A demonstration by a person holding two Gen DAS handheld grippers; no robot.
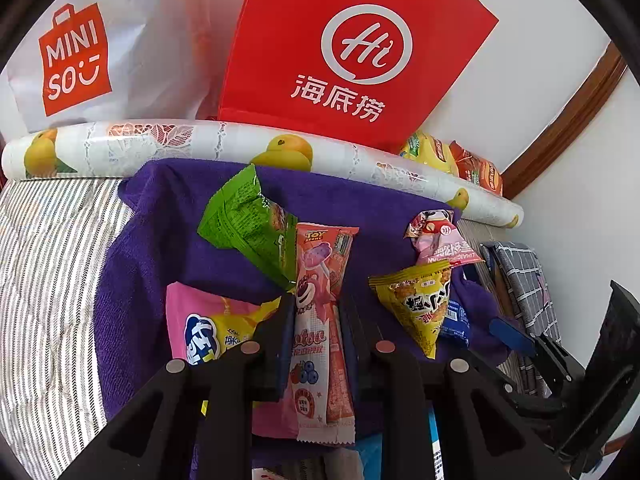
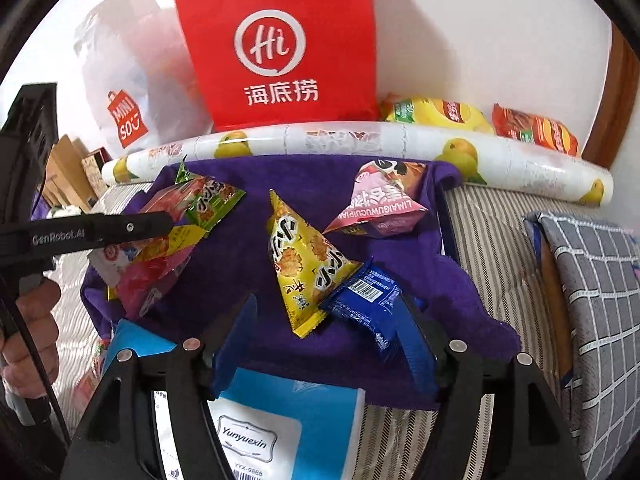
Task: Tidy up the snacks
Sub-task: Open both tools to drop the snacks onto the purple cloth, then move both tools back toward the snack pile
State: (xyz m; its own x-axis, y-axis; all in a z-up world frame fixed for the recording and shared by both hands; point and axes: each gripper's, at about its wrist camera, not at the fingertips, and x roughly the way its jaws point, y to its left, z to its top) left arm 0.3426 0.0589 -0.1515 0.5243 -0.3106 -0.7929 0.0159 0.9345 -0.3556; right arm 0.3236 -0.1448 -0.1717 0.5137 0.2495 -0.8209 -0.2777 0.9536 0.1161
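Left gripper (image 1: 316, 308): jaws clenched on the long pink candy packet (image 1: 320, 320), which is seen pinched between the fingers and hanging over the purple towel (image 1: 160, 240).
Right gripper (image 2: 326, 320): jaws spread roughly halfway; no earlier frame is available. The blue wrapped snack (image 2: 368, 308) lies just inside the right-hand finger (image 2: 412, 344); pressing contact cannot be told, and the left-hand finger is apart from it.
Yellow triangular pack (image 2: 300, 264): resting on the towel, its lower corner touching the blue wrapped snack.
Pink triangular pack (image 2: 380, 204): farther back on the towel, near its far edge, apart from the yellow one.
Green packet (image 1: 248, 224): beside the held packet, overlapping its upper left side.
Pink-and-yellow bag (image 1: 212, 328): under the left finger, on the towel.
Far edge: a rolled fruit-print sheet (image 1: 200, 144) borders the towel; behind it stand a red bag (image 1: 352, 48) and a white MINISO bag (image 1: 80, 60).
Open room: bare purple cloth is noted between the left cluster and the yellow pack; striped bedding (image 1: 48, 260) lies to the left.
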